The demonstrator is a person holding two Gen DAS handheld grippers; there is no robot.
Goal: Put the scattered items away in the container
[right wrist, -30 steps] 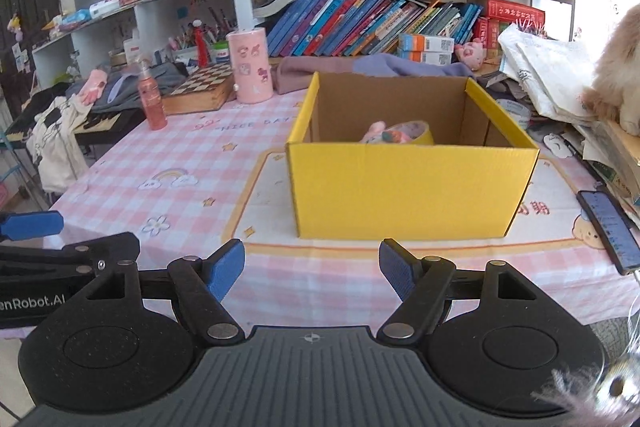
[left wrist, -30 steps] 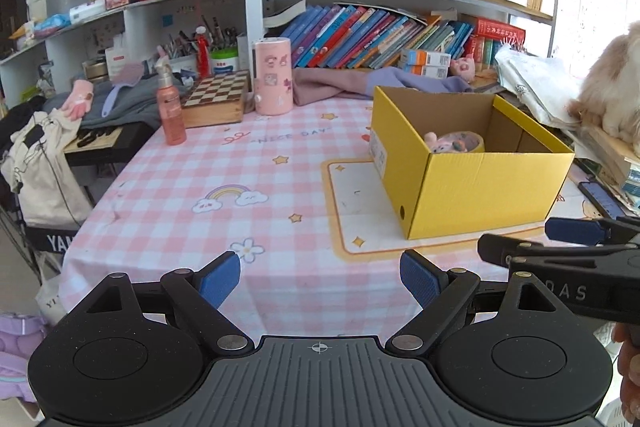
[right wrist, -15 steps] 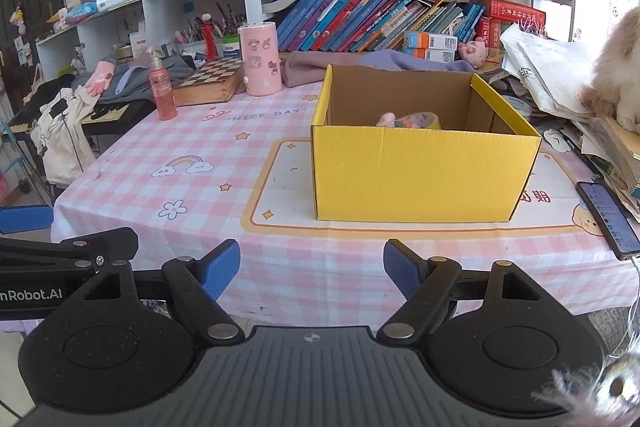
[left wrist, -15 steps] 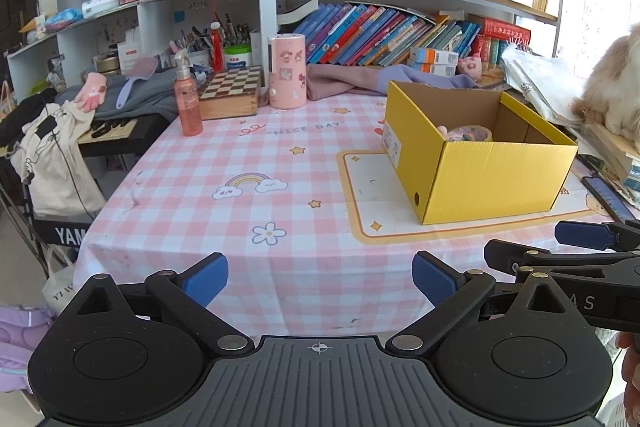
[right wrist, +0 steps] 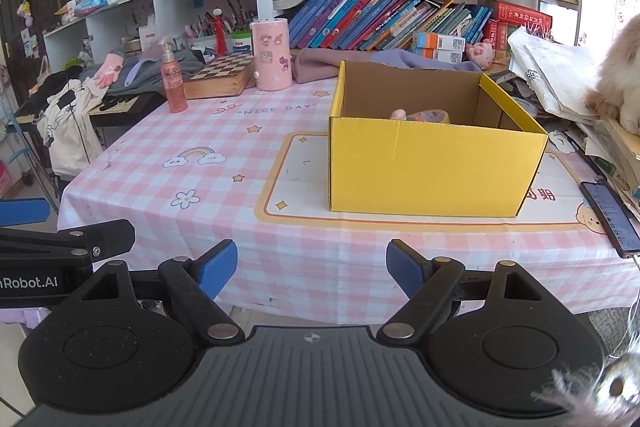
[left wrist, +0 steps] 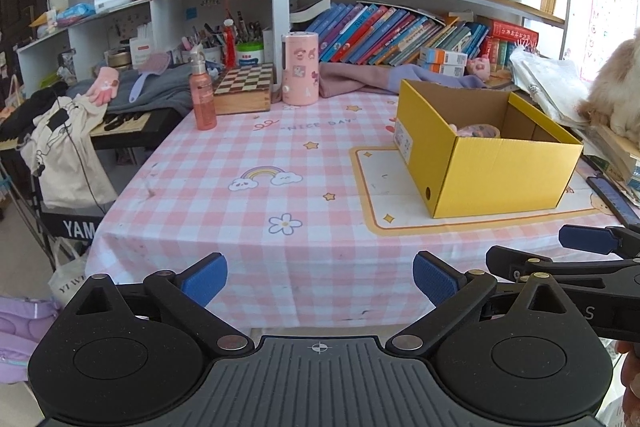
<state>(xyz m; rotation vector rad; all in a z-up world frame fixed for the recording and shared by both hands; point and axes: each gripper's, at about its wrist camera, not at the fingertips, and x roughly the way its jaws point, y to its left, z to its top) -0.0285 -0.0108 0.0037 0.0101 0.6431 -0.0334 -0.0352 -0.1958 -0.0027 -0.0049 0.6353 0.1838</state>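
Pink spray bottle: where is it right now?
The pink spray bottle stands upright at the table's far left corner in both views, just left of the chessboard box, well away from the yellow box.

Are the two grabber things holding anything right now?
No, nothing is held. The left hand-held gripper and the right hand-held gripper are both open and empty, short of the yellow cardboard box.

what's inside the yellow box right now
Inside the yellow box a roll of patterned tape and a small pink item show above the near wall. That wall hides the box floor, so anything lying lower cannot be seen.
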